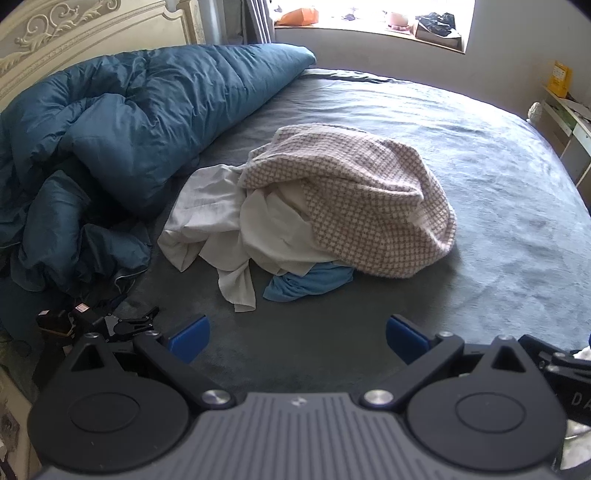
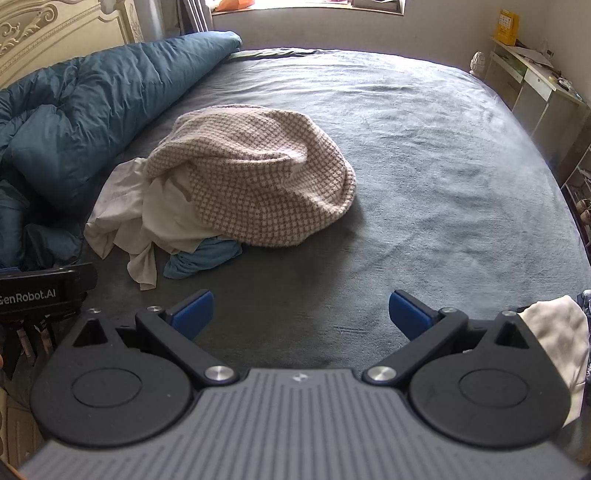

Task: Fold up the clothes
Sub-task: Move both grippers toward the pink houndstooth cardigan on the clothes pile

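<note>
Your fingers point(image 1: 190, 338) on the left gripper point(image 1: 297, 339) are spread wide with nothing between their blue pads, and they hang above bare grey sheet at the near edge of the bed point(image 1: 480, 192). Your right gripper point(image 2: 301, 314) shows the same: fingers point(image 2: 408, 314) far apart, empty, over the sheet.

The clothes lie in one heap well ahead of both grippers, towards the left half of the bed. On top you see a pink-and-white checked knit point(image 1: 369, 199), bunched into a mound. Under it and spilling out to the left is a crumpled white garment point(image 1: 221, 225), one strip of it trailing towards you. A light blue garment point(image 1: 306, 282) pokes out from beneath the heap on the near side, touching both.

To the left of the heap, a dark teal duvet point(image 1: 129, 122) is pushed up against the carved headboard point(image 1: 74, 33). In the right wrist view, a cream cloth point(image 2: 557, 339) lies beside the right gripper's body at the right edge.
</note>
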{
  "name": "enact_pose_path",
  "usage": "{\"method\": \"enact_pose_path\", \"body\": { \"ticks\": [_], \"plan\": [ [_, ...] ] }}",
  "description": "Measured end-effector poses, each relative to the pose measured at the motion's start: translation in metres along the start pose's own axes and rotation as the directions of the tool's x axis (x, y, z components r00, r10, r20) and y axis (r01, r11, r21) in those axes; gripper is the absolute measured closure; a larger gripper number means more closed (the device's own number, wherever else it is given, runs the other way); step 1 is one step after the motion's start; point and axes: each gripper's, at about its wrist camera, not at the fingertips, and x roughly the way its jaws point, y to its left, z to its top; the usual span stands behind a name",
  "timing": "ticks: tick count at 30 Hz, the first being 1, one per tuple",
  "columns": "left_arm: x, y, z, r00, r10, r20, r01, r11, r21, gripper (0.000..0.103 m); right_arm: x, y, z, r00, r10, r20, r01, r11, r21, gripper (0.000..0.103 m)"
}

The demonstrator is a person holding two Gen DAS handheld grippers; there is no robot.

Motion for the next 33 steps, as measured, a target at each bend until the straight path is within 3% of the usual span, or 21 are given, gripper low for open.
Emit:
{"method": "enact_pose_path", "body": {
  "ticks": [33],
  "plan": [
    [0.017,0.011,0.016,0.999,0.035,-0.037,-0.035,0.999,0.000,0.001,0.014,0.011,0.012,1.000,-0.003,-0.016,0.002,1.000,-0.022,0.001]
  ]
}}
